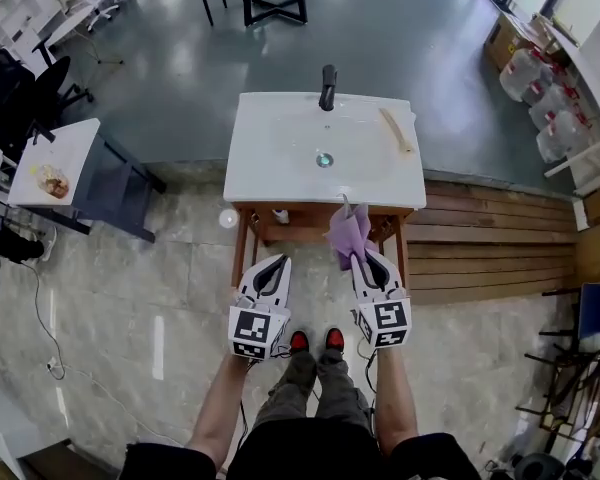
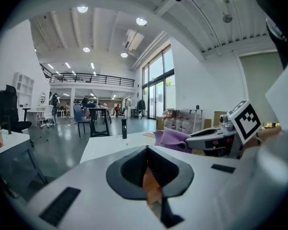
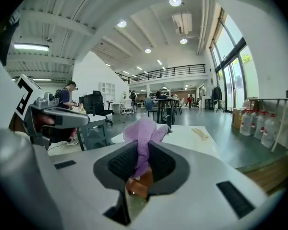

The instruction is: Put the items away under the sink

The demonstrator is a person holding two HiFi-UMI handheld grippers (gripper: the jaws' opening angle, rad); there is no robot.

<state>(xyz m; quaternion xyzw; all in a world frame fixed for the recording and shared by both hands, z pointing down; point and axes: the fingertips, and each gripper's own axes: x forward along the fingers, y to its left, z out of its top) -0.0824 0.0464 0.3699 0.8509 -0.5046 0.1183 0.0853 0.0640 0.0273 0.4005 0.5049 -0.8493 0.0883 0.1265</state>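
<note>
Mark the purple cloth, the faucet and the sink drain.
purple cloth (image 1: 346,234), head view, middle of the bunched fabric.
faucet (image 1: 328,86), head view, its dark body.
sink drain (image 1: 325,159), head view, its centre.

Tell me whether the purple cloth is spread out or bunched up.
Bunched up: the fingers of the right gripper pinch the purple cloth into a crumpled wad that sticks up past them.

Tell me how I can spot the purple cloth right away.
Find the big white sink on wooden legs in the middle of the room. Just in front of it, the right gripper pinches a crumpled cloth. It's the only purple thing there, and the left gripper beside it holds nothing.
</note>
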